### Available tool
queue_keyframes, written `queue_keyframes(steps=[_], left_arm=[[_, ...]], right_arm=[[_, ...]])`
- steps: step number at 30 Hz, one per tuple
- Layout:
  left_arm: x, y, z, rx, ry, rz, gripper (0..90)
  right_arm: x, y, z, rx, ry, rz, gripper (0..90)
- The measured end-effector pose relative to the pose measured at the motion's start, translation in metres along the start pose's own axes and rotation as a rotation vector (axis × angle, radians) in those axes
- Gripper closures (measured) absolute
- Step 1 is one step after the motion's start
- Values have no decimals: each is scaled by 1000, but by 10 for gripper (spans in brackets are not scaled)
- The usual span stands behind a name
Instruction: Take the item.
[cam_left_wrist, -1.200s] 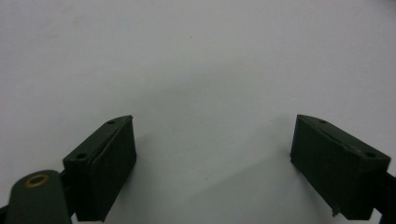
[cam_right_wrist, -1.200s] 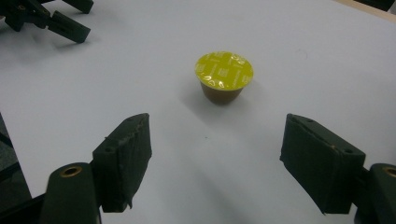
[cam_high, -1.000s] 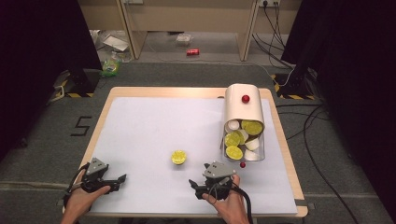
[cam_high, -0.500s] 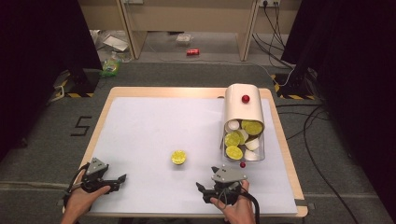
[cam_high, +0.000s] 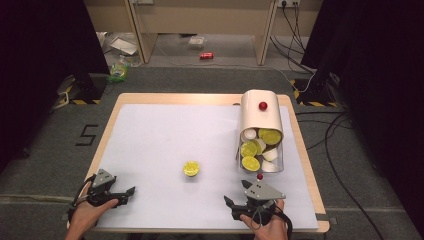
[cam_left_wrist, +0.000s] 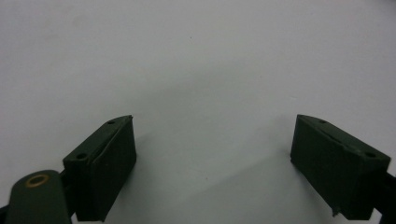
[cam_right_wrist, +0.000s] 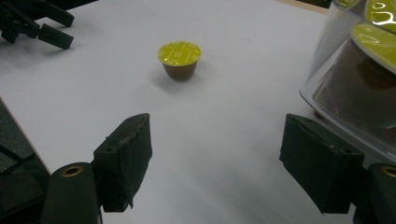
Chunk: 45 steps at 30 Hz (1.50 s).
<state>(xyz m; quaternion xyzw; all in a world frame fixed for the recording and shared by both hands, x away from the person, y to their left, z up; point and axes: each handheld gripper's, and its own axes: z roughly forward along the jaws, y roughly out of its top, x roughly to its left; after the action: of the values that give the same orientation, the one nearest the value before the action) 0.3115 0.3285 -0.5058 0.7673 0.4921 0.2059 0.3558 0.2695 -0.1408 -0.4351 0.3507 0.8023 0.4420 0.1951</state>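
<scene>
Table (cam_high: 150, 135) first: we see its white top bearing a dispenser (cam_high: 260, 117) lying by the right edge, its clear mouth full of capsules. Our right claw (cam_high: 231, 205) sits near the front edge, jaws apart, gripping nothing; our left claw (cam_high: 129, 192) rests at the front left corner, likewise spread and empty. Smallest, one yellow-lidded capsule (cam_high: 191, 168) stands alone between them, toward the front edge's middle.
</scene>
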Motion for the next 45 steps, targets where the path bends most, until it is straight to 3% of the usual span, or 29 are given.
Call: queue_keyframes(steps=[21,36,45], left_arm=[[0,0,0,0,0,-1,132],[0,0,0,1,0,0,132],[0,0,0,1,0,0,132]], right_arm=[[-11,-5,-28,-18,-65,47,255],[-21,-9,-44,-57,-148,96,255],[-25,-7,-45,-62,-168,101,255]])
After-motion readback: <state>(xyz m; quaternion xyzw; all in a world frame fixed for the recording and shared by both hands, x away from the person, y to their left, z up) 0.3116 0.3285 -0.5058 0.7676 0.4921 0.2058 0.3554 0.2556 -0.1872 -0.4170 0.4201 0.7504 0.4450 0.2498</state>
